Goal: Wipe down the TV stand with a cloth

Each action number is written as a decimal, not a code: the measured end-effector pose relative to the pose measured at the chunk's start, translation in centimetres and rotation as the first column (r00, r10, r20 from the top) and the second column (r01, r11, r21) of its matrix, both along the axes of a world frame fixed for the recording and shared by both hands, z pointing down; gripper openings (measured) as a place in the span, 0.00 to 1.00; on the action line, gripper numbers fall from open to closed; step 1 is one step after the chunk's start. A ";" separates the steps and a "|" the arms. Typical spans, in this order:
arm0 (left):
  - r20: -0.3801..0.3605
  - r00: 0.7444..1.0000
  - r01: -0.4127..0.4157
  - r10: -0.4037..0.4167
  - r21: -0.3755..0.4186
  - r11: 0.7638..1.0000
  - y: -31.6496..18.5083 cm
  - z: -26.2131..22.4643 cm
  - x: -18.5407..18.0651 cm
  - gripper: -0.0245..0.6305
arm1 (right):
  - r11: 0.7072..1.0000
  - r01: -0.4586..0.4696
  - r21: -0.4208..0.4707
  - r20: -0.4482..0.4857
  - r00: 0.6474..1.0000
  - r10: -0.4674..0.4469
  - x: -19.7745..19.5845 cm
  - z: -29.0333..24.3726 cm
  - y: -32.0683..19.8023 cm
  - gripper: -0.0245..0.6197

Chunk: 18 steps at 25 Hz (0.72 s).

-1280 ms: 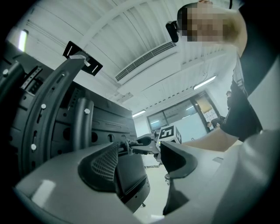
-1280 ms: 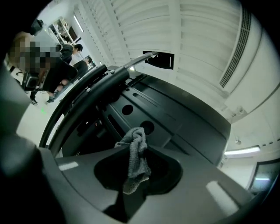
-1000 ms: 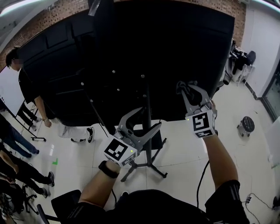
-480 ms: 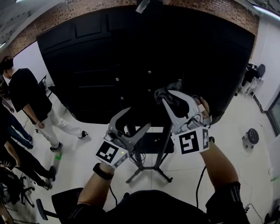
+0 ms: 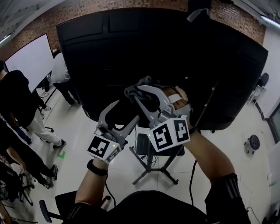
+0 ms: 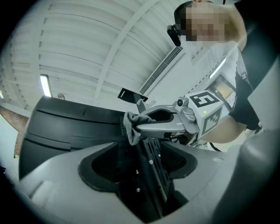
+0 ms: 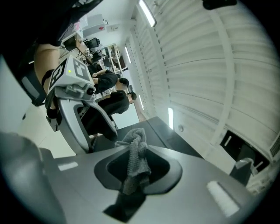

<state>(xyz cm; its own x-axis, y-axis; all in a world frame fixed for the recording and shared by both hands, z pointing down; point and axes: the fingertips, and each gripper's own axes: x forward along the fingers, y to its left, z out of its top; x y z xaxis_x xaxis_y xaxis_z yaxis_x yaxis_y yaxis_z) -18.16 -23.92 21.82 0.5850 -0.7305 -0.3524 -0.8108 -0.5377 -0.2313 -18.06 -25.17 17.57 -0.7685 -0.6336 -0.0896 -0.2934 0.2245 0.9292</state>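
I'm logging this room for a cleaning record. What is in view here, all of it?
large black flat TV, seen from the back: one, black, fills the upper head view
black metal TV stand: one, black, splayed feet on the white floor under the TV
knitted grey cloth: one, grey, between the right gripper's jaws, in front of the TV's back
whiteboard: one, white, far left
round black stool: one, black, on the floor at right
red brick wall: one, reddish, behind the TV
bystanders: at least three, mostly dark clothes, left edge
left gripper: one, grey, jaws apart, nothing held, below the TV's lower edge
right gripper: one, grey, shut on the cloth
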 end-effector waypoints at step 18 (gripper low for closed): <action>0.003 1.000 0.015 -0.014 -0.027 1.000 -3.0 1.7 -11.9 0.52 | 0.979 -0.184 0.092 -0.289 0.935 0.203 -15.5 1.3 -9.7 0.14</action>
<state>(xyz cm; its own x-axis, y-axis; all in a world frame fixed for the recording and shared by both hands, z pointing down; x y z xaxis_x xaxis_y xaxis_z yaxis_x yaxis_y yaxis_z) -30.01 -26.94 23.56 0.5752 -0.7481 -0.3309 -0.8179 -0.5319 -0.2191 -33.61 -34.84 18.85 -0.6293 -0.7732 0.0782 -0.0356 0.1291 0.9910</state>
